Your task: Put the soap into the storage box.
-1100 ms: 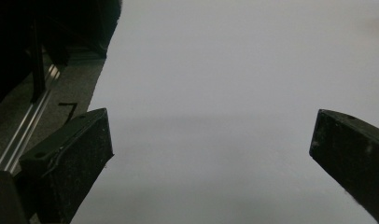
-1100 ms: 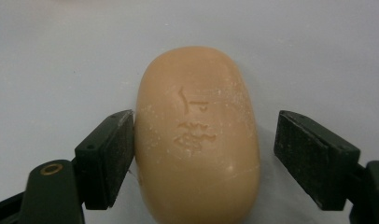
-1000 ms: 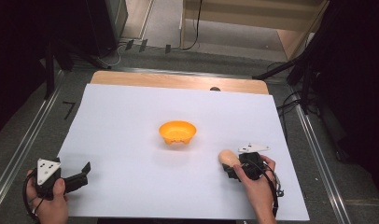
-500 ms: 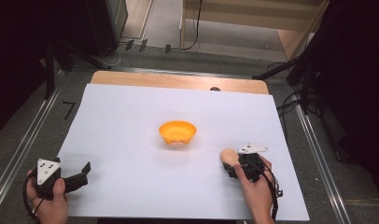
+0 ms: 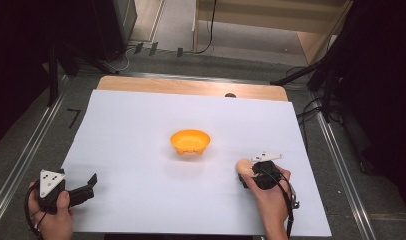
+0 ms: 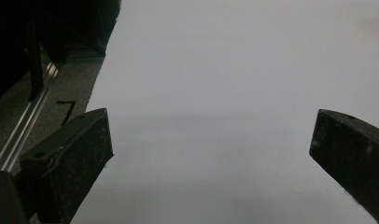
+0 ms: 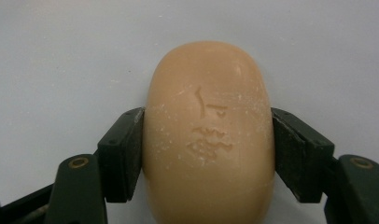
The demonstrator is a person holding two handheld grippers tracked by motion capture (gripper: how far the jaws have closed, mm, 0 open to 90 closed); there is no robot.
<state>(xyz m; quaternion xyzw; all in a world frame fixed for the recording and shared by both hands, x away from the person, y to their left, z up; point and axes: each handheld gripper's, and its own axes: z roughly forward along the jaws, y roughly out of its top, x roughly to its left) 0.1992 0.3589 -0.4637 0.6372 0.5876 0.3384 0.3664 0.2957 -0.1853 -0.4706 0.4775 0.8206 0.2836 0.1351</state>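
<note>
A peach-coloured oval bar of soap [image 7: 208, 135] with a stamped mark lies on the white sheet, and my right gripper [image 7: 207, 149] is shut on it, both black pads pressing its sides. From above, the soap [image 5: 245, 166] pokes out to the left of that right gripper [image 5: 247, 175] at the right front of the sheet. An orange bowl [image 5: 190, 141] stands empty at the middle of the sheet. My left gripper [image 5: 93, 181] rests at the front left corner. Its jaws stand wide apart over bare sheet in the left gripper view [image 6: 211, 149], nothing between them.
The white sheet [image 5: 141, 120] covers a wooden table [image 5: 191, 87] whose far edge shows. Metal rails [image 5: 26, 160] run along both sides, with dark floor and cables beyond. A wooden frame [image 5: 271, 20] stands behind the table.
The right gripper's jaws have closed on the soap; its hand and the left hand have stayed in place.
</note>
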